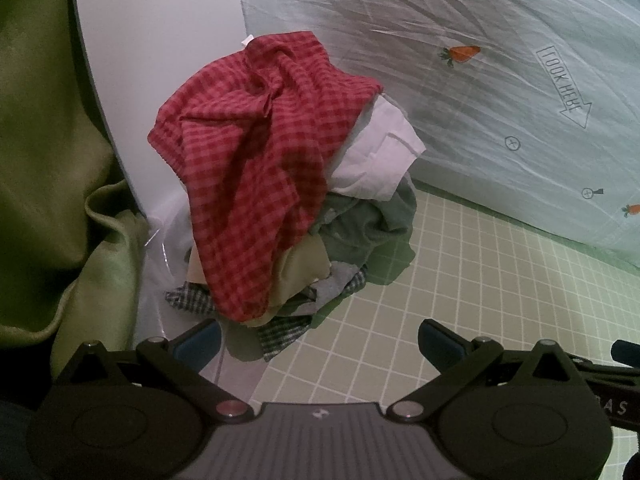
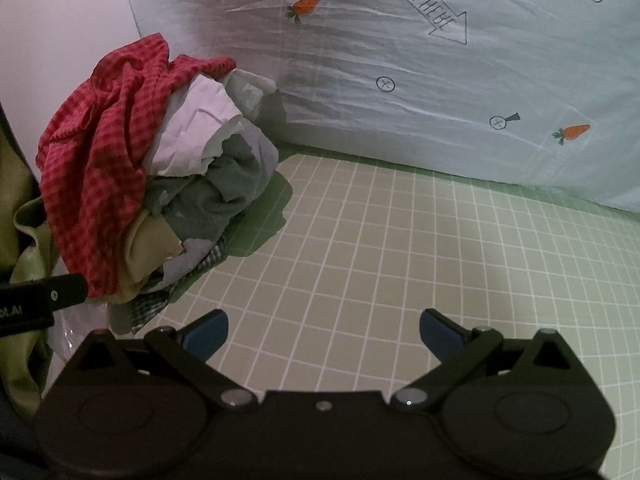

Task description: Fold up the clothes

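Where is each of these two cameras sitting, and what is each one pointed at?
Left wrist: on the left gripper, low, facing the clothes pile topped by the red checked garment; its open fingers show.
Right wrist: on the right gripper, facing the green grid sheet; its open fingers show.
Shared: the pile, the sheet, and the pale carrot-print bedding behind.

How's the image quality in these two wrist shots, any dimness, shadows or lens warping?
Left wrist view: dim, dark fisheye corners; the clothes pile is fairly sharp. Right wrist view: equally dim; grid lines on the green sheet bow outward, and the pile shadows the sheet beside it.
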The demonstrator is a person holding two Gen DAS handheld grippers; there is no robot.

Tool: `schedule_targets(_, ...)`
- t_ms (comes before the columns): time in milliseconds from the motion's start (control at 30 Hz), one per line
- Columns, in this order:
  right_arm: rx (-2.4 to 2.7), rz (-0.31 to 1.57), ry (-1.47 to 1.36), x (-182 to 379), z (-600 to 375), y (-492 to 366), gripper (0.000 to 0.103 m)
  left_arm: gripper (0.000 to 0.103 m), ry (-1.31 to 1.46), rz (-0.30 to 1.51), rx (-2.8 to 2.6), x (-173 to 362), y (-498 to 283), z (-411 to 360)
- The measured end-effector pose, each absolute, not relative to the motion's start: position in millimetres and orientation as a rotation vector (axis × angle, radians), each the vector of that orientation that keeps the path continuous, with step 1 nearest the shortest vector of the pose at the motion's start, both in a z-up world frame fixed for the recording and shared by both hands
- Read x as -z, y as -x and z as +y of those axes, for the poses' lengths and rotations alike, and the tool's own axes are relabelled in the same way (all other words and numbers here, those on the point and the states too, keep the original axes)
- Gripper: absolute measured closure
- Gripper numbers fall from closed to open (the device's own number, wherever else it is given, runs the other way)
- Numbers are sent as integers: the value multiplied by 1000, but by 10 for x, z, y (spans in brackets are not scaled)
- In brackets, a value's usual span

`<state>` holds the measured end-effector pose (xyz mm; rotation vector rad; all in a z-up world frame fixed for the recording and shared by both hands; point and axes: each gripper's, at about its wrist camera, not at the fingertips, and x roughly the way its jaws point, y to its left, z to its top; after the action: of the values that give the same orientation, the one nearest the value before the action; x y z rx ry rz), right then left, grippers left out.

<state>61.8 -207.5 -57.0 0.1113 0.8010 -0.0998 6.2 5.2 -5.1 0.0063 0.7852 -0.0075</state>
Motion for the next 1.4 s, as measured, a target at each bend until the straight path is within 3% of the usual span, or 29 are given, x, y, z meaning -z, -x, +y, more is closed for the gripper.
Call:
schedule_targets(600,71,855,-125,665,-1898,-785,1,0,55,832,-9,136,-142,340)
schedule_targets(1067,52,873,-105,725,-1408,-1344,4,2,168,892,-66,236,-738,995)
schedule_targets(1233,42,816,-94,577,-1156,-1721,9,14,214,878,-29,221,-1081,1152)
schedule_targets(1367,38,735,-79,398,-958,-2048,11,33,251,866,0,210,-1355,1278)
schedule_targets(1400,36,711,-73,344,-906,-2143,17,42,265,863,9,202,-1432,1300)
